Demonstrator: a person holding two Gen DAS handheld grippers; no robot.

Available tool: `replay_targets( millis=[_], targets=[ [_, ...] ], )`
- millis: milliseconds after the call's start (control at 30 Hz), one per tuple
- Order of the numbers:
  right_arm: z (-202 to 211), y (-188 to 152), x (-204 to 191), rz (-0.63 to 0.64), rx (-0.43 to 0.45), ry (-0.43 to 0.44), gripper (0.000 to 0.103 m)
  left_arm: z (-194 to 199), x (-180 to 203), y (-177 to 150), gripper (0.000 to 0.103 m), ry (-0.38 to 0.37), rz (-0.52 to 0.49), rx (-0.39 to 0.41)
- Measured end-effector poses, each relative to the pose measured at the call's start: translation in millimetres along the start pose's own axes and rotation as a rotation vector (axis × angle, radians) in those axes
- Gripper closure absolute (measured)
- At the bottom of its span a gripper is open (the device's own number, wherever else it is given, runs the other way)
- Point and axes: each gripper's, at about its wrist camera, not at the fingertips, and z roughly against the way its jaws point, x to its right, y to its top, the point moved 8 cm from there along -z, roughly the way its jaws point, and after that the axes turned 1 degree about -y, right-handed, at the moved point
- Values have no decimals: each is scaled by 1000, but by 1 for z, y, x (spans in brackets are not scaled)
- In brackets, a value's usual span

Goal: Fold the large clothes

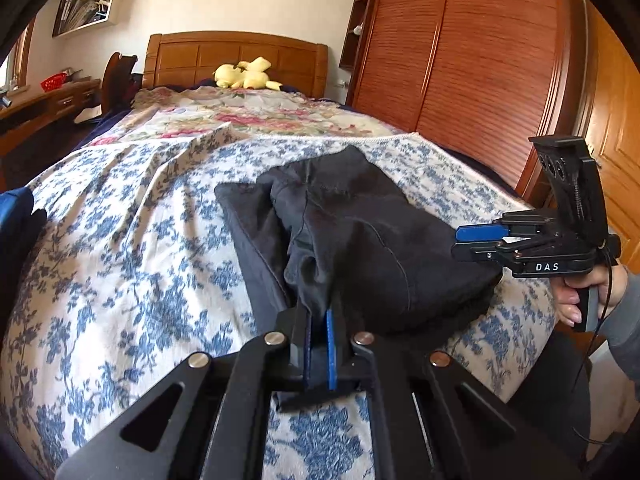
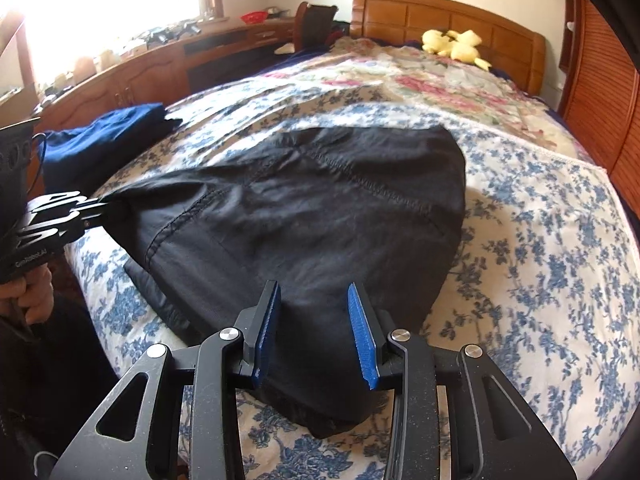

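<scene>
- I have the black garment (image 2: 304, 208) lying on the blue-flowered bedspread (image 2: 540, 264), near the foot of the bed and bunched into a broad, partly folded heap with its stitched seams facing up.
- My left gripper (image 1: 318, 320) is pinched down tight on a gathered fold of that garment; in the left wrist view the two blue pads sit almost together with black cloth pulled up between them.
- From the right wrist view the same gripper (image 2: 100, 206) reaches in from the left edge and meets the garment's left corner, where the cloth is drawn taut toward it.
- My right gripper (image 2: 316, 320) stands partly open, its blue pads either side of the near edge of the garment (the cloth runs between them, but I see a gap at each pad, so I would not call it a grip).
- In the left wrist view the right gripper (image 1: 478, 238) comes in from the right side at the garment's edge, with the person's hand (image 1: 576, 292) wrapped round its handle.
- A folded blue garment (image 2: 108, 136) lies well apart from the black one, at the left edge of the bed.
- Farther up the bed I see a pink-flowered quilt (image 2: 432, 76), and a yellow plush toy (image 2: 456, 48) rests against the wooden headboard (image 2: 420, 10).
- A wooden wardrobe (image 1: 460, 48) with slatted doors stands along the right side of the bed.
</scene>
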Motion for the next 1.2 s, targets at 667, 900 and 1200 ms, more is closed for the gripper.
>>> replay_targets(
  millis=[667, 900, 1200],
  targets=[
    [-9, 10, 7, 34, 40, 44, 64, -5, 9, -27, 98, 151, -46, -64],
    [-47, 38, 49, -14, 44, 20, 63, -9, 9, -27, 98, 192, -52, -85],
    [-80, 40, 78, -45, 25, -21, 45, -11, 8, -30, 94, 208, -38, -105]
  ],
)
